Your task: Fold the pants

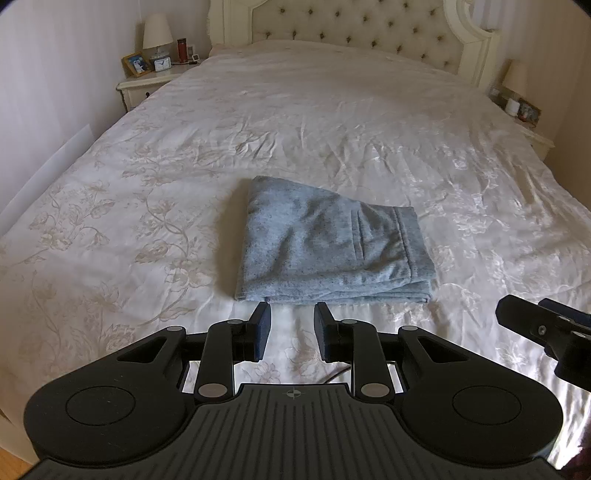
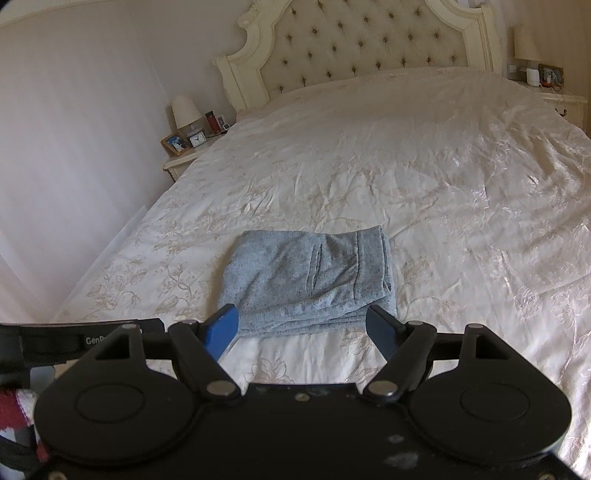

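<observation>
The grey-blue pants (image 1: 332, 243) are lying folded into a compact, roughly square bundle on the bedspread (image 1: 184, 147), sitting towards the near edge of the bed and roughly midway between its two sides, with the stacked fold layers facing the near edge and a seamed band running along the bundle's right side. The left gripper (image 1: 291, 330) is hovering just short of the bundle's near edge, its jaws standing a narrow gap apart with nothing between them and only bedspread showing through the gap; the blue pads are not touching the cloth. The right gripper (image 2: 303, 328) is hovering at the same near edge, its jaws spread wide, about as wide as the bundle, and holding nothing; in the right wrist view the fingertips (image 2: 225, 321) are overlapping the bundle's near corners, but contact with the cloth cannot be confirmed. In the left wrist view the right gripper is showing at the right side, clear of the pants. The tufted headboard (image 1: 354, 29) is standing at the far edge of the bed, and a nightstand (image 1: 147, 83) carrying a lamp (image 1: 157, 35) is standing beside the far left corner
</observation>
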The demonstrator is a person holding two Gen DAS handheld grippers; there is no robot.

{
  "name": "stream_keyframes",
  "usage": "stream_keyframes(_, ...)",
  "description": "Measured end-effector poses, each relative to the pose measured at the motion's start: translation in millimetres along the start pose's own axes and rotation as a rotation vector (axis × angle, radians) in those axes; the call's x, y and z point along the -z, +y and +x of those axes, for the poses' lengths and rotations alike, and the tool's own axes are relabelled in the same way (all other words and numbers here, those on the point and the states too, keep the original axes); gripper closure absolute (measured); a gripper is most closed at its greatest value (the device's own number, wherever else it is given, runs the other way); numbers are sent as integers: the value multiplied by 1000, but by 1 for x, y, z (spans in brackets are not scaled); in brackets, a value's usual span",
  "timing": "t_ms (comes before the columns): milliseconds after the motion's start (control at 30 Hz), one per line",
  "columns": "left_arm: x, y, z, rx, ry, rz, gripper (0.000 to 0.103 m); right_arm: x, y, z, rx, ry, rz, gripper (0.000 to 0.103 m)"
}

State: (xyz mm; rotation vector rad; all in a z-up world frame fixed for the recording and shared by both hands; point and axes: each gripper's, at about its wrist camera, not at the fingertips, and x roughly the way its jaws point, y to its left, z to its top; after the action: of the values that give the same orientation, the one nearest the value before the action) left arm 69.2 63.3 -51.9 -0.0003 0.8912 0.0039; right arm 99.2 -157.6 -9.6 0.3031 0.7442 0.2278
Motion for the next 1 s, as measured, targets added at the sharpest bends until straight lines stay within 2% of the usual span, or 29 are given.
stream_keyframes(300, -1, 2, 5, -16, 13, 7, 78, 0, 1, 7, -3, 16, 2, 23)
stream_keyframes(633, -5, 6, 11, -5, -5, 8, 77, -1, 2, 16, 0, 33, -3, 23)
stream_keyframes(700, -5, 4, 11, -25, -17, 16, 77, -2, 3, 18, 3, 36, -4, 23)
stream_keyframes(900, -8, 0, 19, -25, -9, 41, 73, -4, 5, 24, 13, 45, -1, 23)
stream_keyframes(933, -9, -1, 19, -37, -15, 42, 71, -4, 5, 24, 14, 46, -1, 23)
stream_keyframes(1000, -10, -4, 18, -73, -47, 44, 61, -4, 5, 26, 18, 47, 0, 23)
